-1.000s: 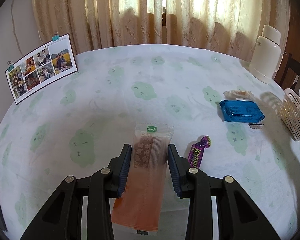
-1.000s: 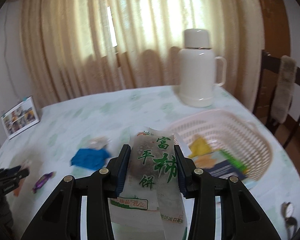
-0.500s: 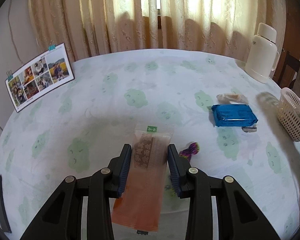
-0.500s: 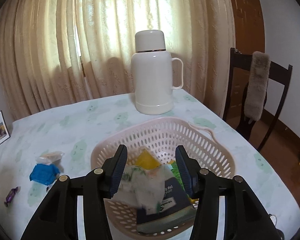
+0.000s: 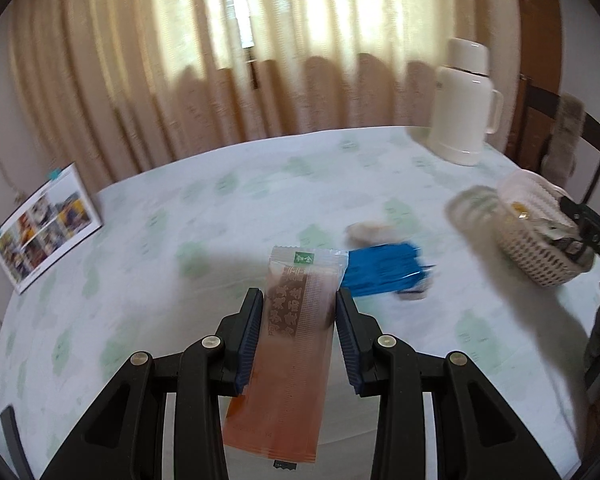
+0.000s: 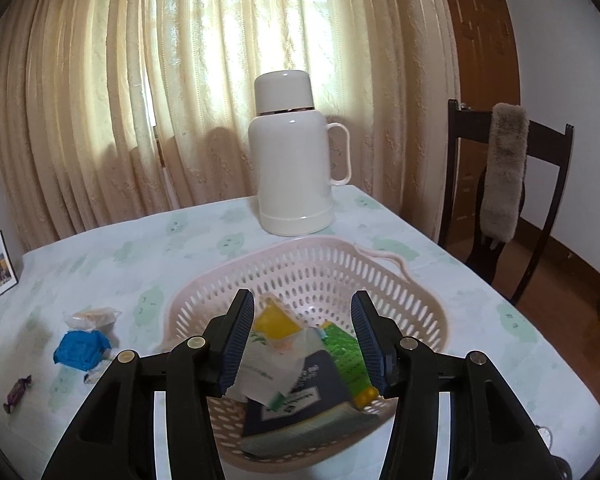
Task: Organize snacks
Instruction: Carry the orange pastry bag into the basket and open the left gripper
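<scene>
Nearest the left wrist camera, the left gripper (image 5: 296, 320) is clenched on a long orange snack packet (image 5: 290, 344), which hangs between its blue pads clear of the tablecloth (image 5: 220, 216). The packet runs from below the fingers to a clear sealed end with a small green label beyond them. Just past that end lies a blue wrapped snack (image 5: 384, 266), and behind it a pale, clear-wrapped snack (image 5: 374, 230), both on the table. Further right stands the pink perforated basket (image 5: 536, 248), well apart from the carried packet, with the white thermos (image 5: 466, 104) beyond it and a photo calendar (image 5: 44, 226) propped at the far left edge.

In the right wrist view, the right gripper (image 6: 304, 340) hovers over the basket (image 6: 384, 268) with its jaws released and nothing pressed between them. Below them a white and green packet (image 6: 274, 368) lies in the basket on top of a dark blue packet (image 6: 300, 404), next to a yellow one (image 6: 274, 320) and a green one (image 6: 342, 346). To the left on the cloth lie the blue snack (image 6: 82, 350), the clear-wrapped one (image 6: 92, 316) and a small purple candy (image 6: 18, 390).

So the job looks roughly half done: several snacks are in the basket, one is being carried, and three remain on the table.
</scene>
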